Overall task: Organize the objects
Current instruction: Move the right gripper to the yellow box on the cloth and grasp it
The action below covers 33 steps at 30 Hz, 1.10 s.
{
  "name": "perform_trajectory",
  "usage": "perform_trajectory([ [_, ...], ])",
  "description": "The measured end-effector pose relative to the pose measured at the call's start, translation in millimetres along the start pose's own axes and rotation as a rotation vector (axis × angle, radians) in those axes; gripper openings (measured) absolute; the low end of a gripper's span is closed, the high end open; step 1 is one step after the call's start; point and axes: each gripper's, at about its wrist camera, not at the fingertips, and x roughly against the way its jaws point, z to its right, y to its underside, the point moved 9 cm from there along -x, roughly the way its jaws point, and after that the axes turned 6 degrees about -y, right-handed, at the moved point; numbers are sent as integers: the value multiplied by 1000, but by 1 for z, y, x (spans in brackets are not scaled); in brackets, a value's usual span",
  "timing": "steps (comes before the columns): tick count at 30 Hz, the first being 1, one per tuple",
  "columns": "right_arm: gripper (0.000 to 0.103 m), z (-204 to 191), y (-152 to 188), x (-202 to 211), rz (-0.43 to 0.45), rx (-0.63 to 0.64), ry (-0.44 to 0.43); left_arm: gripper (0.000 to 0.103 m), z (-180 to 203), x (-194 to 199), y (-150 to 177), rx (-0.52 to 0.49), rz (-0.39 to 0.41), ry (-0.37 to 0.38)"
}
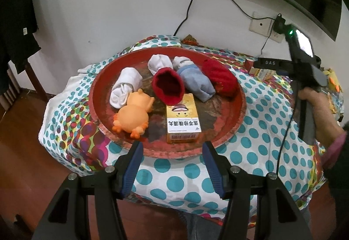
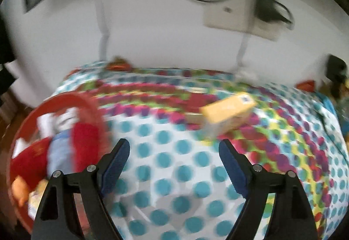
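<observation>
A round red tray point(image 1: 231, 128) on the dotted cloth holds rolled white socks point(image 1: 125, 87), a red sock point(image 1: 169, 87), a blue-grey sock roll point(image 1: 196, 82), another red roll point(image 1: 220, 78), an orange toy animal point(image 1: 133, 113) and a yellow box point(image 1: 182, 120). My left gripper point(image 1: 172, 148) hovers open at the tray's near rim, nothing between its fingers. In the blurred right wrist view, my right gripper point(image 2: 174, 148) stands open and empty over the cloth; a yellow box point(image 2: 226, 113) lies ahead of it, to the right. The tray point(image 2: 87, 102) is at its left.
The table is covered by a dotted cloth point(image 1: 261, 113) and stands against a white wall with a socket and plug point(image 1: 277, 24). More small boxes point(image 1: 260, 72) lie at the far right. A hand point(image 1: 314, 104) holds the right gripper's handle. Wooden floor lies to the left.
</observation>
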Motion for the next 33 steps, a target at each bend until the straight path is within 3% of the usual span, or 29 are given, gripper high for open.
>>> perform_trajectory([
  [12, 82, 59, -17, -62, -62, -129, 162, 58, 1, -3, 2, -5, -19, 30],
  [15, 67, 69, -16, -66, -76, -119, 173, 58, 3, -9, 5, -19, -36, 24],
  [17, 50, 74, -11, -68, -90, -121, 151, 58, 6, -12, 7, -22, -48, 31],
  [20, 37, 83, -5, -67, -111, -109, 128, 58, 12, -13, 10, -35, -56, 41],
  [33, 34, 110, 33, -20, -107, 96, -44, 58, 50, -15, 18, -96, -70, 77],
])
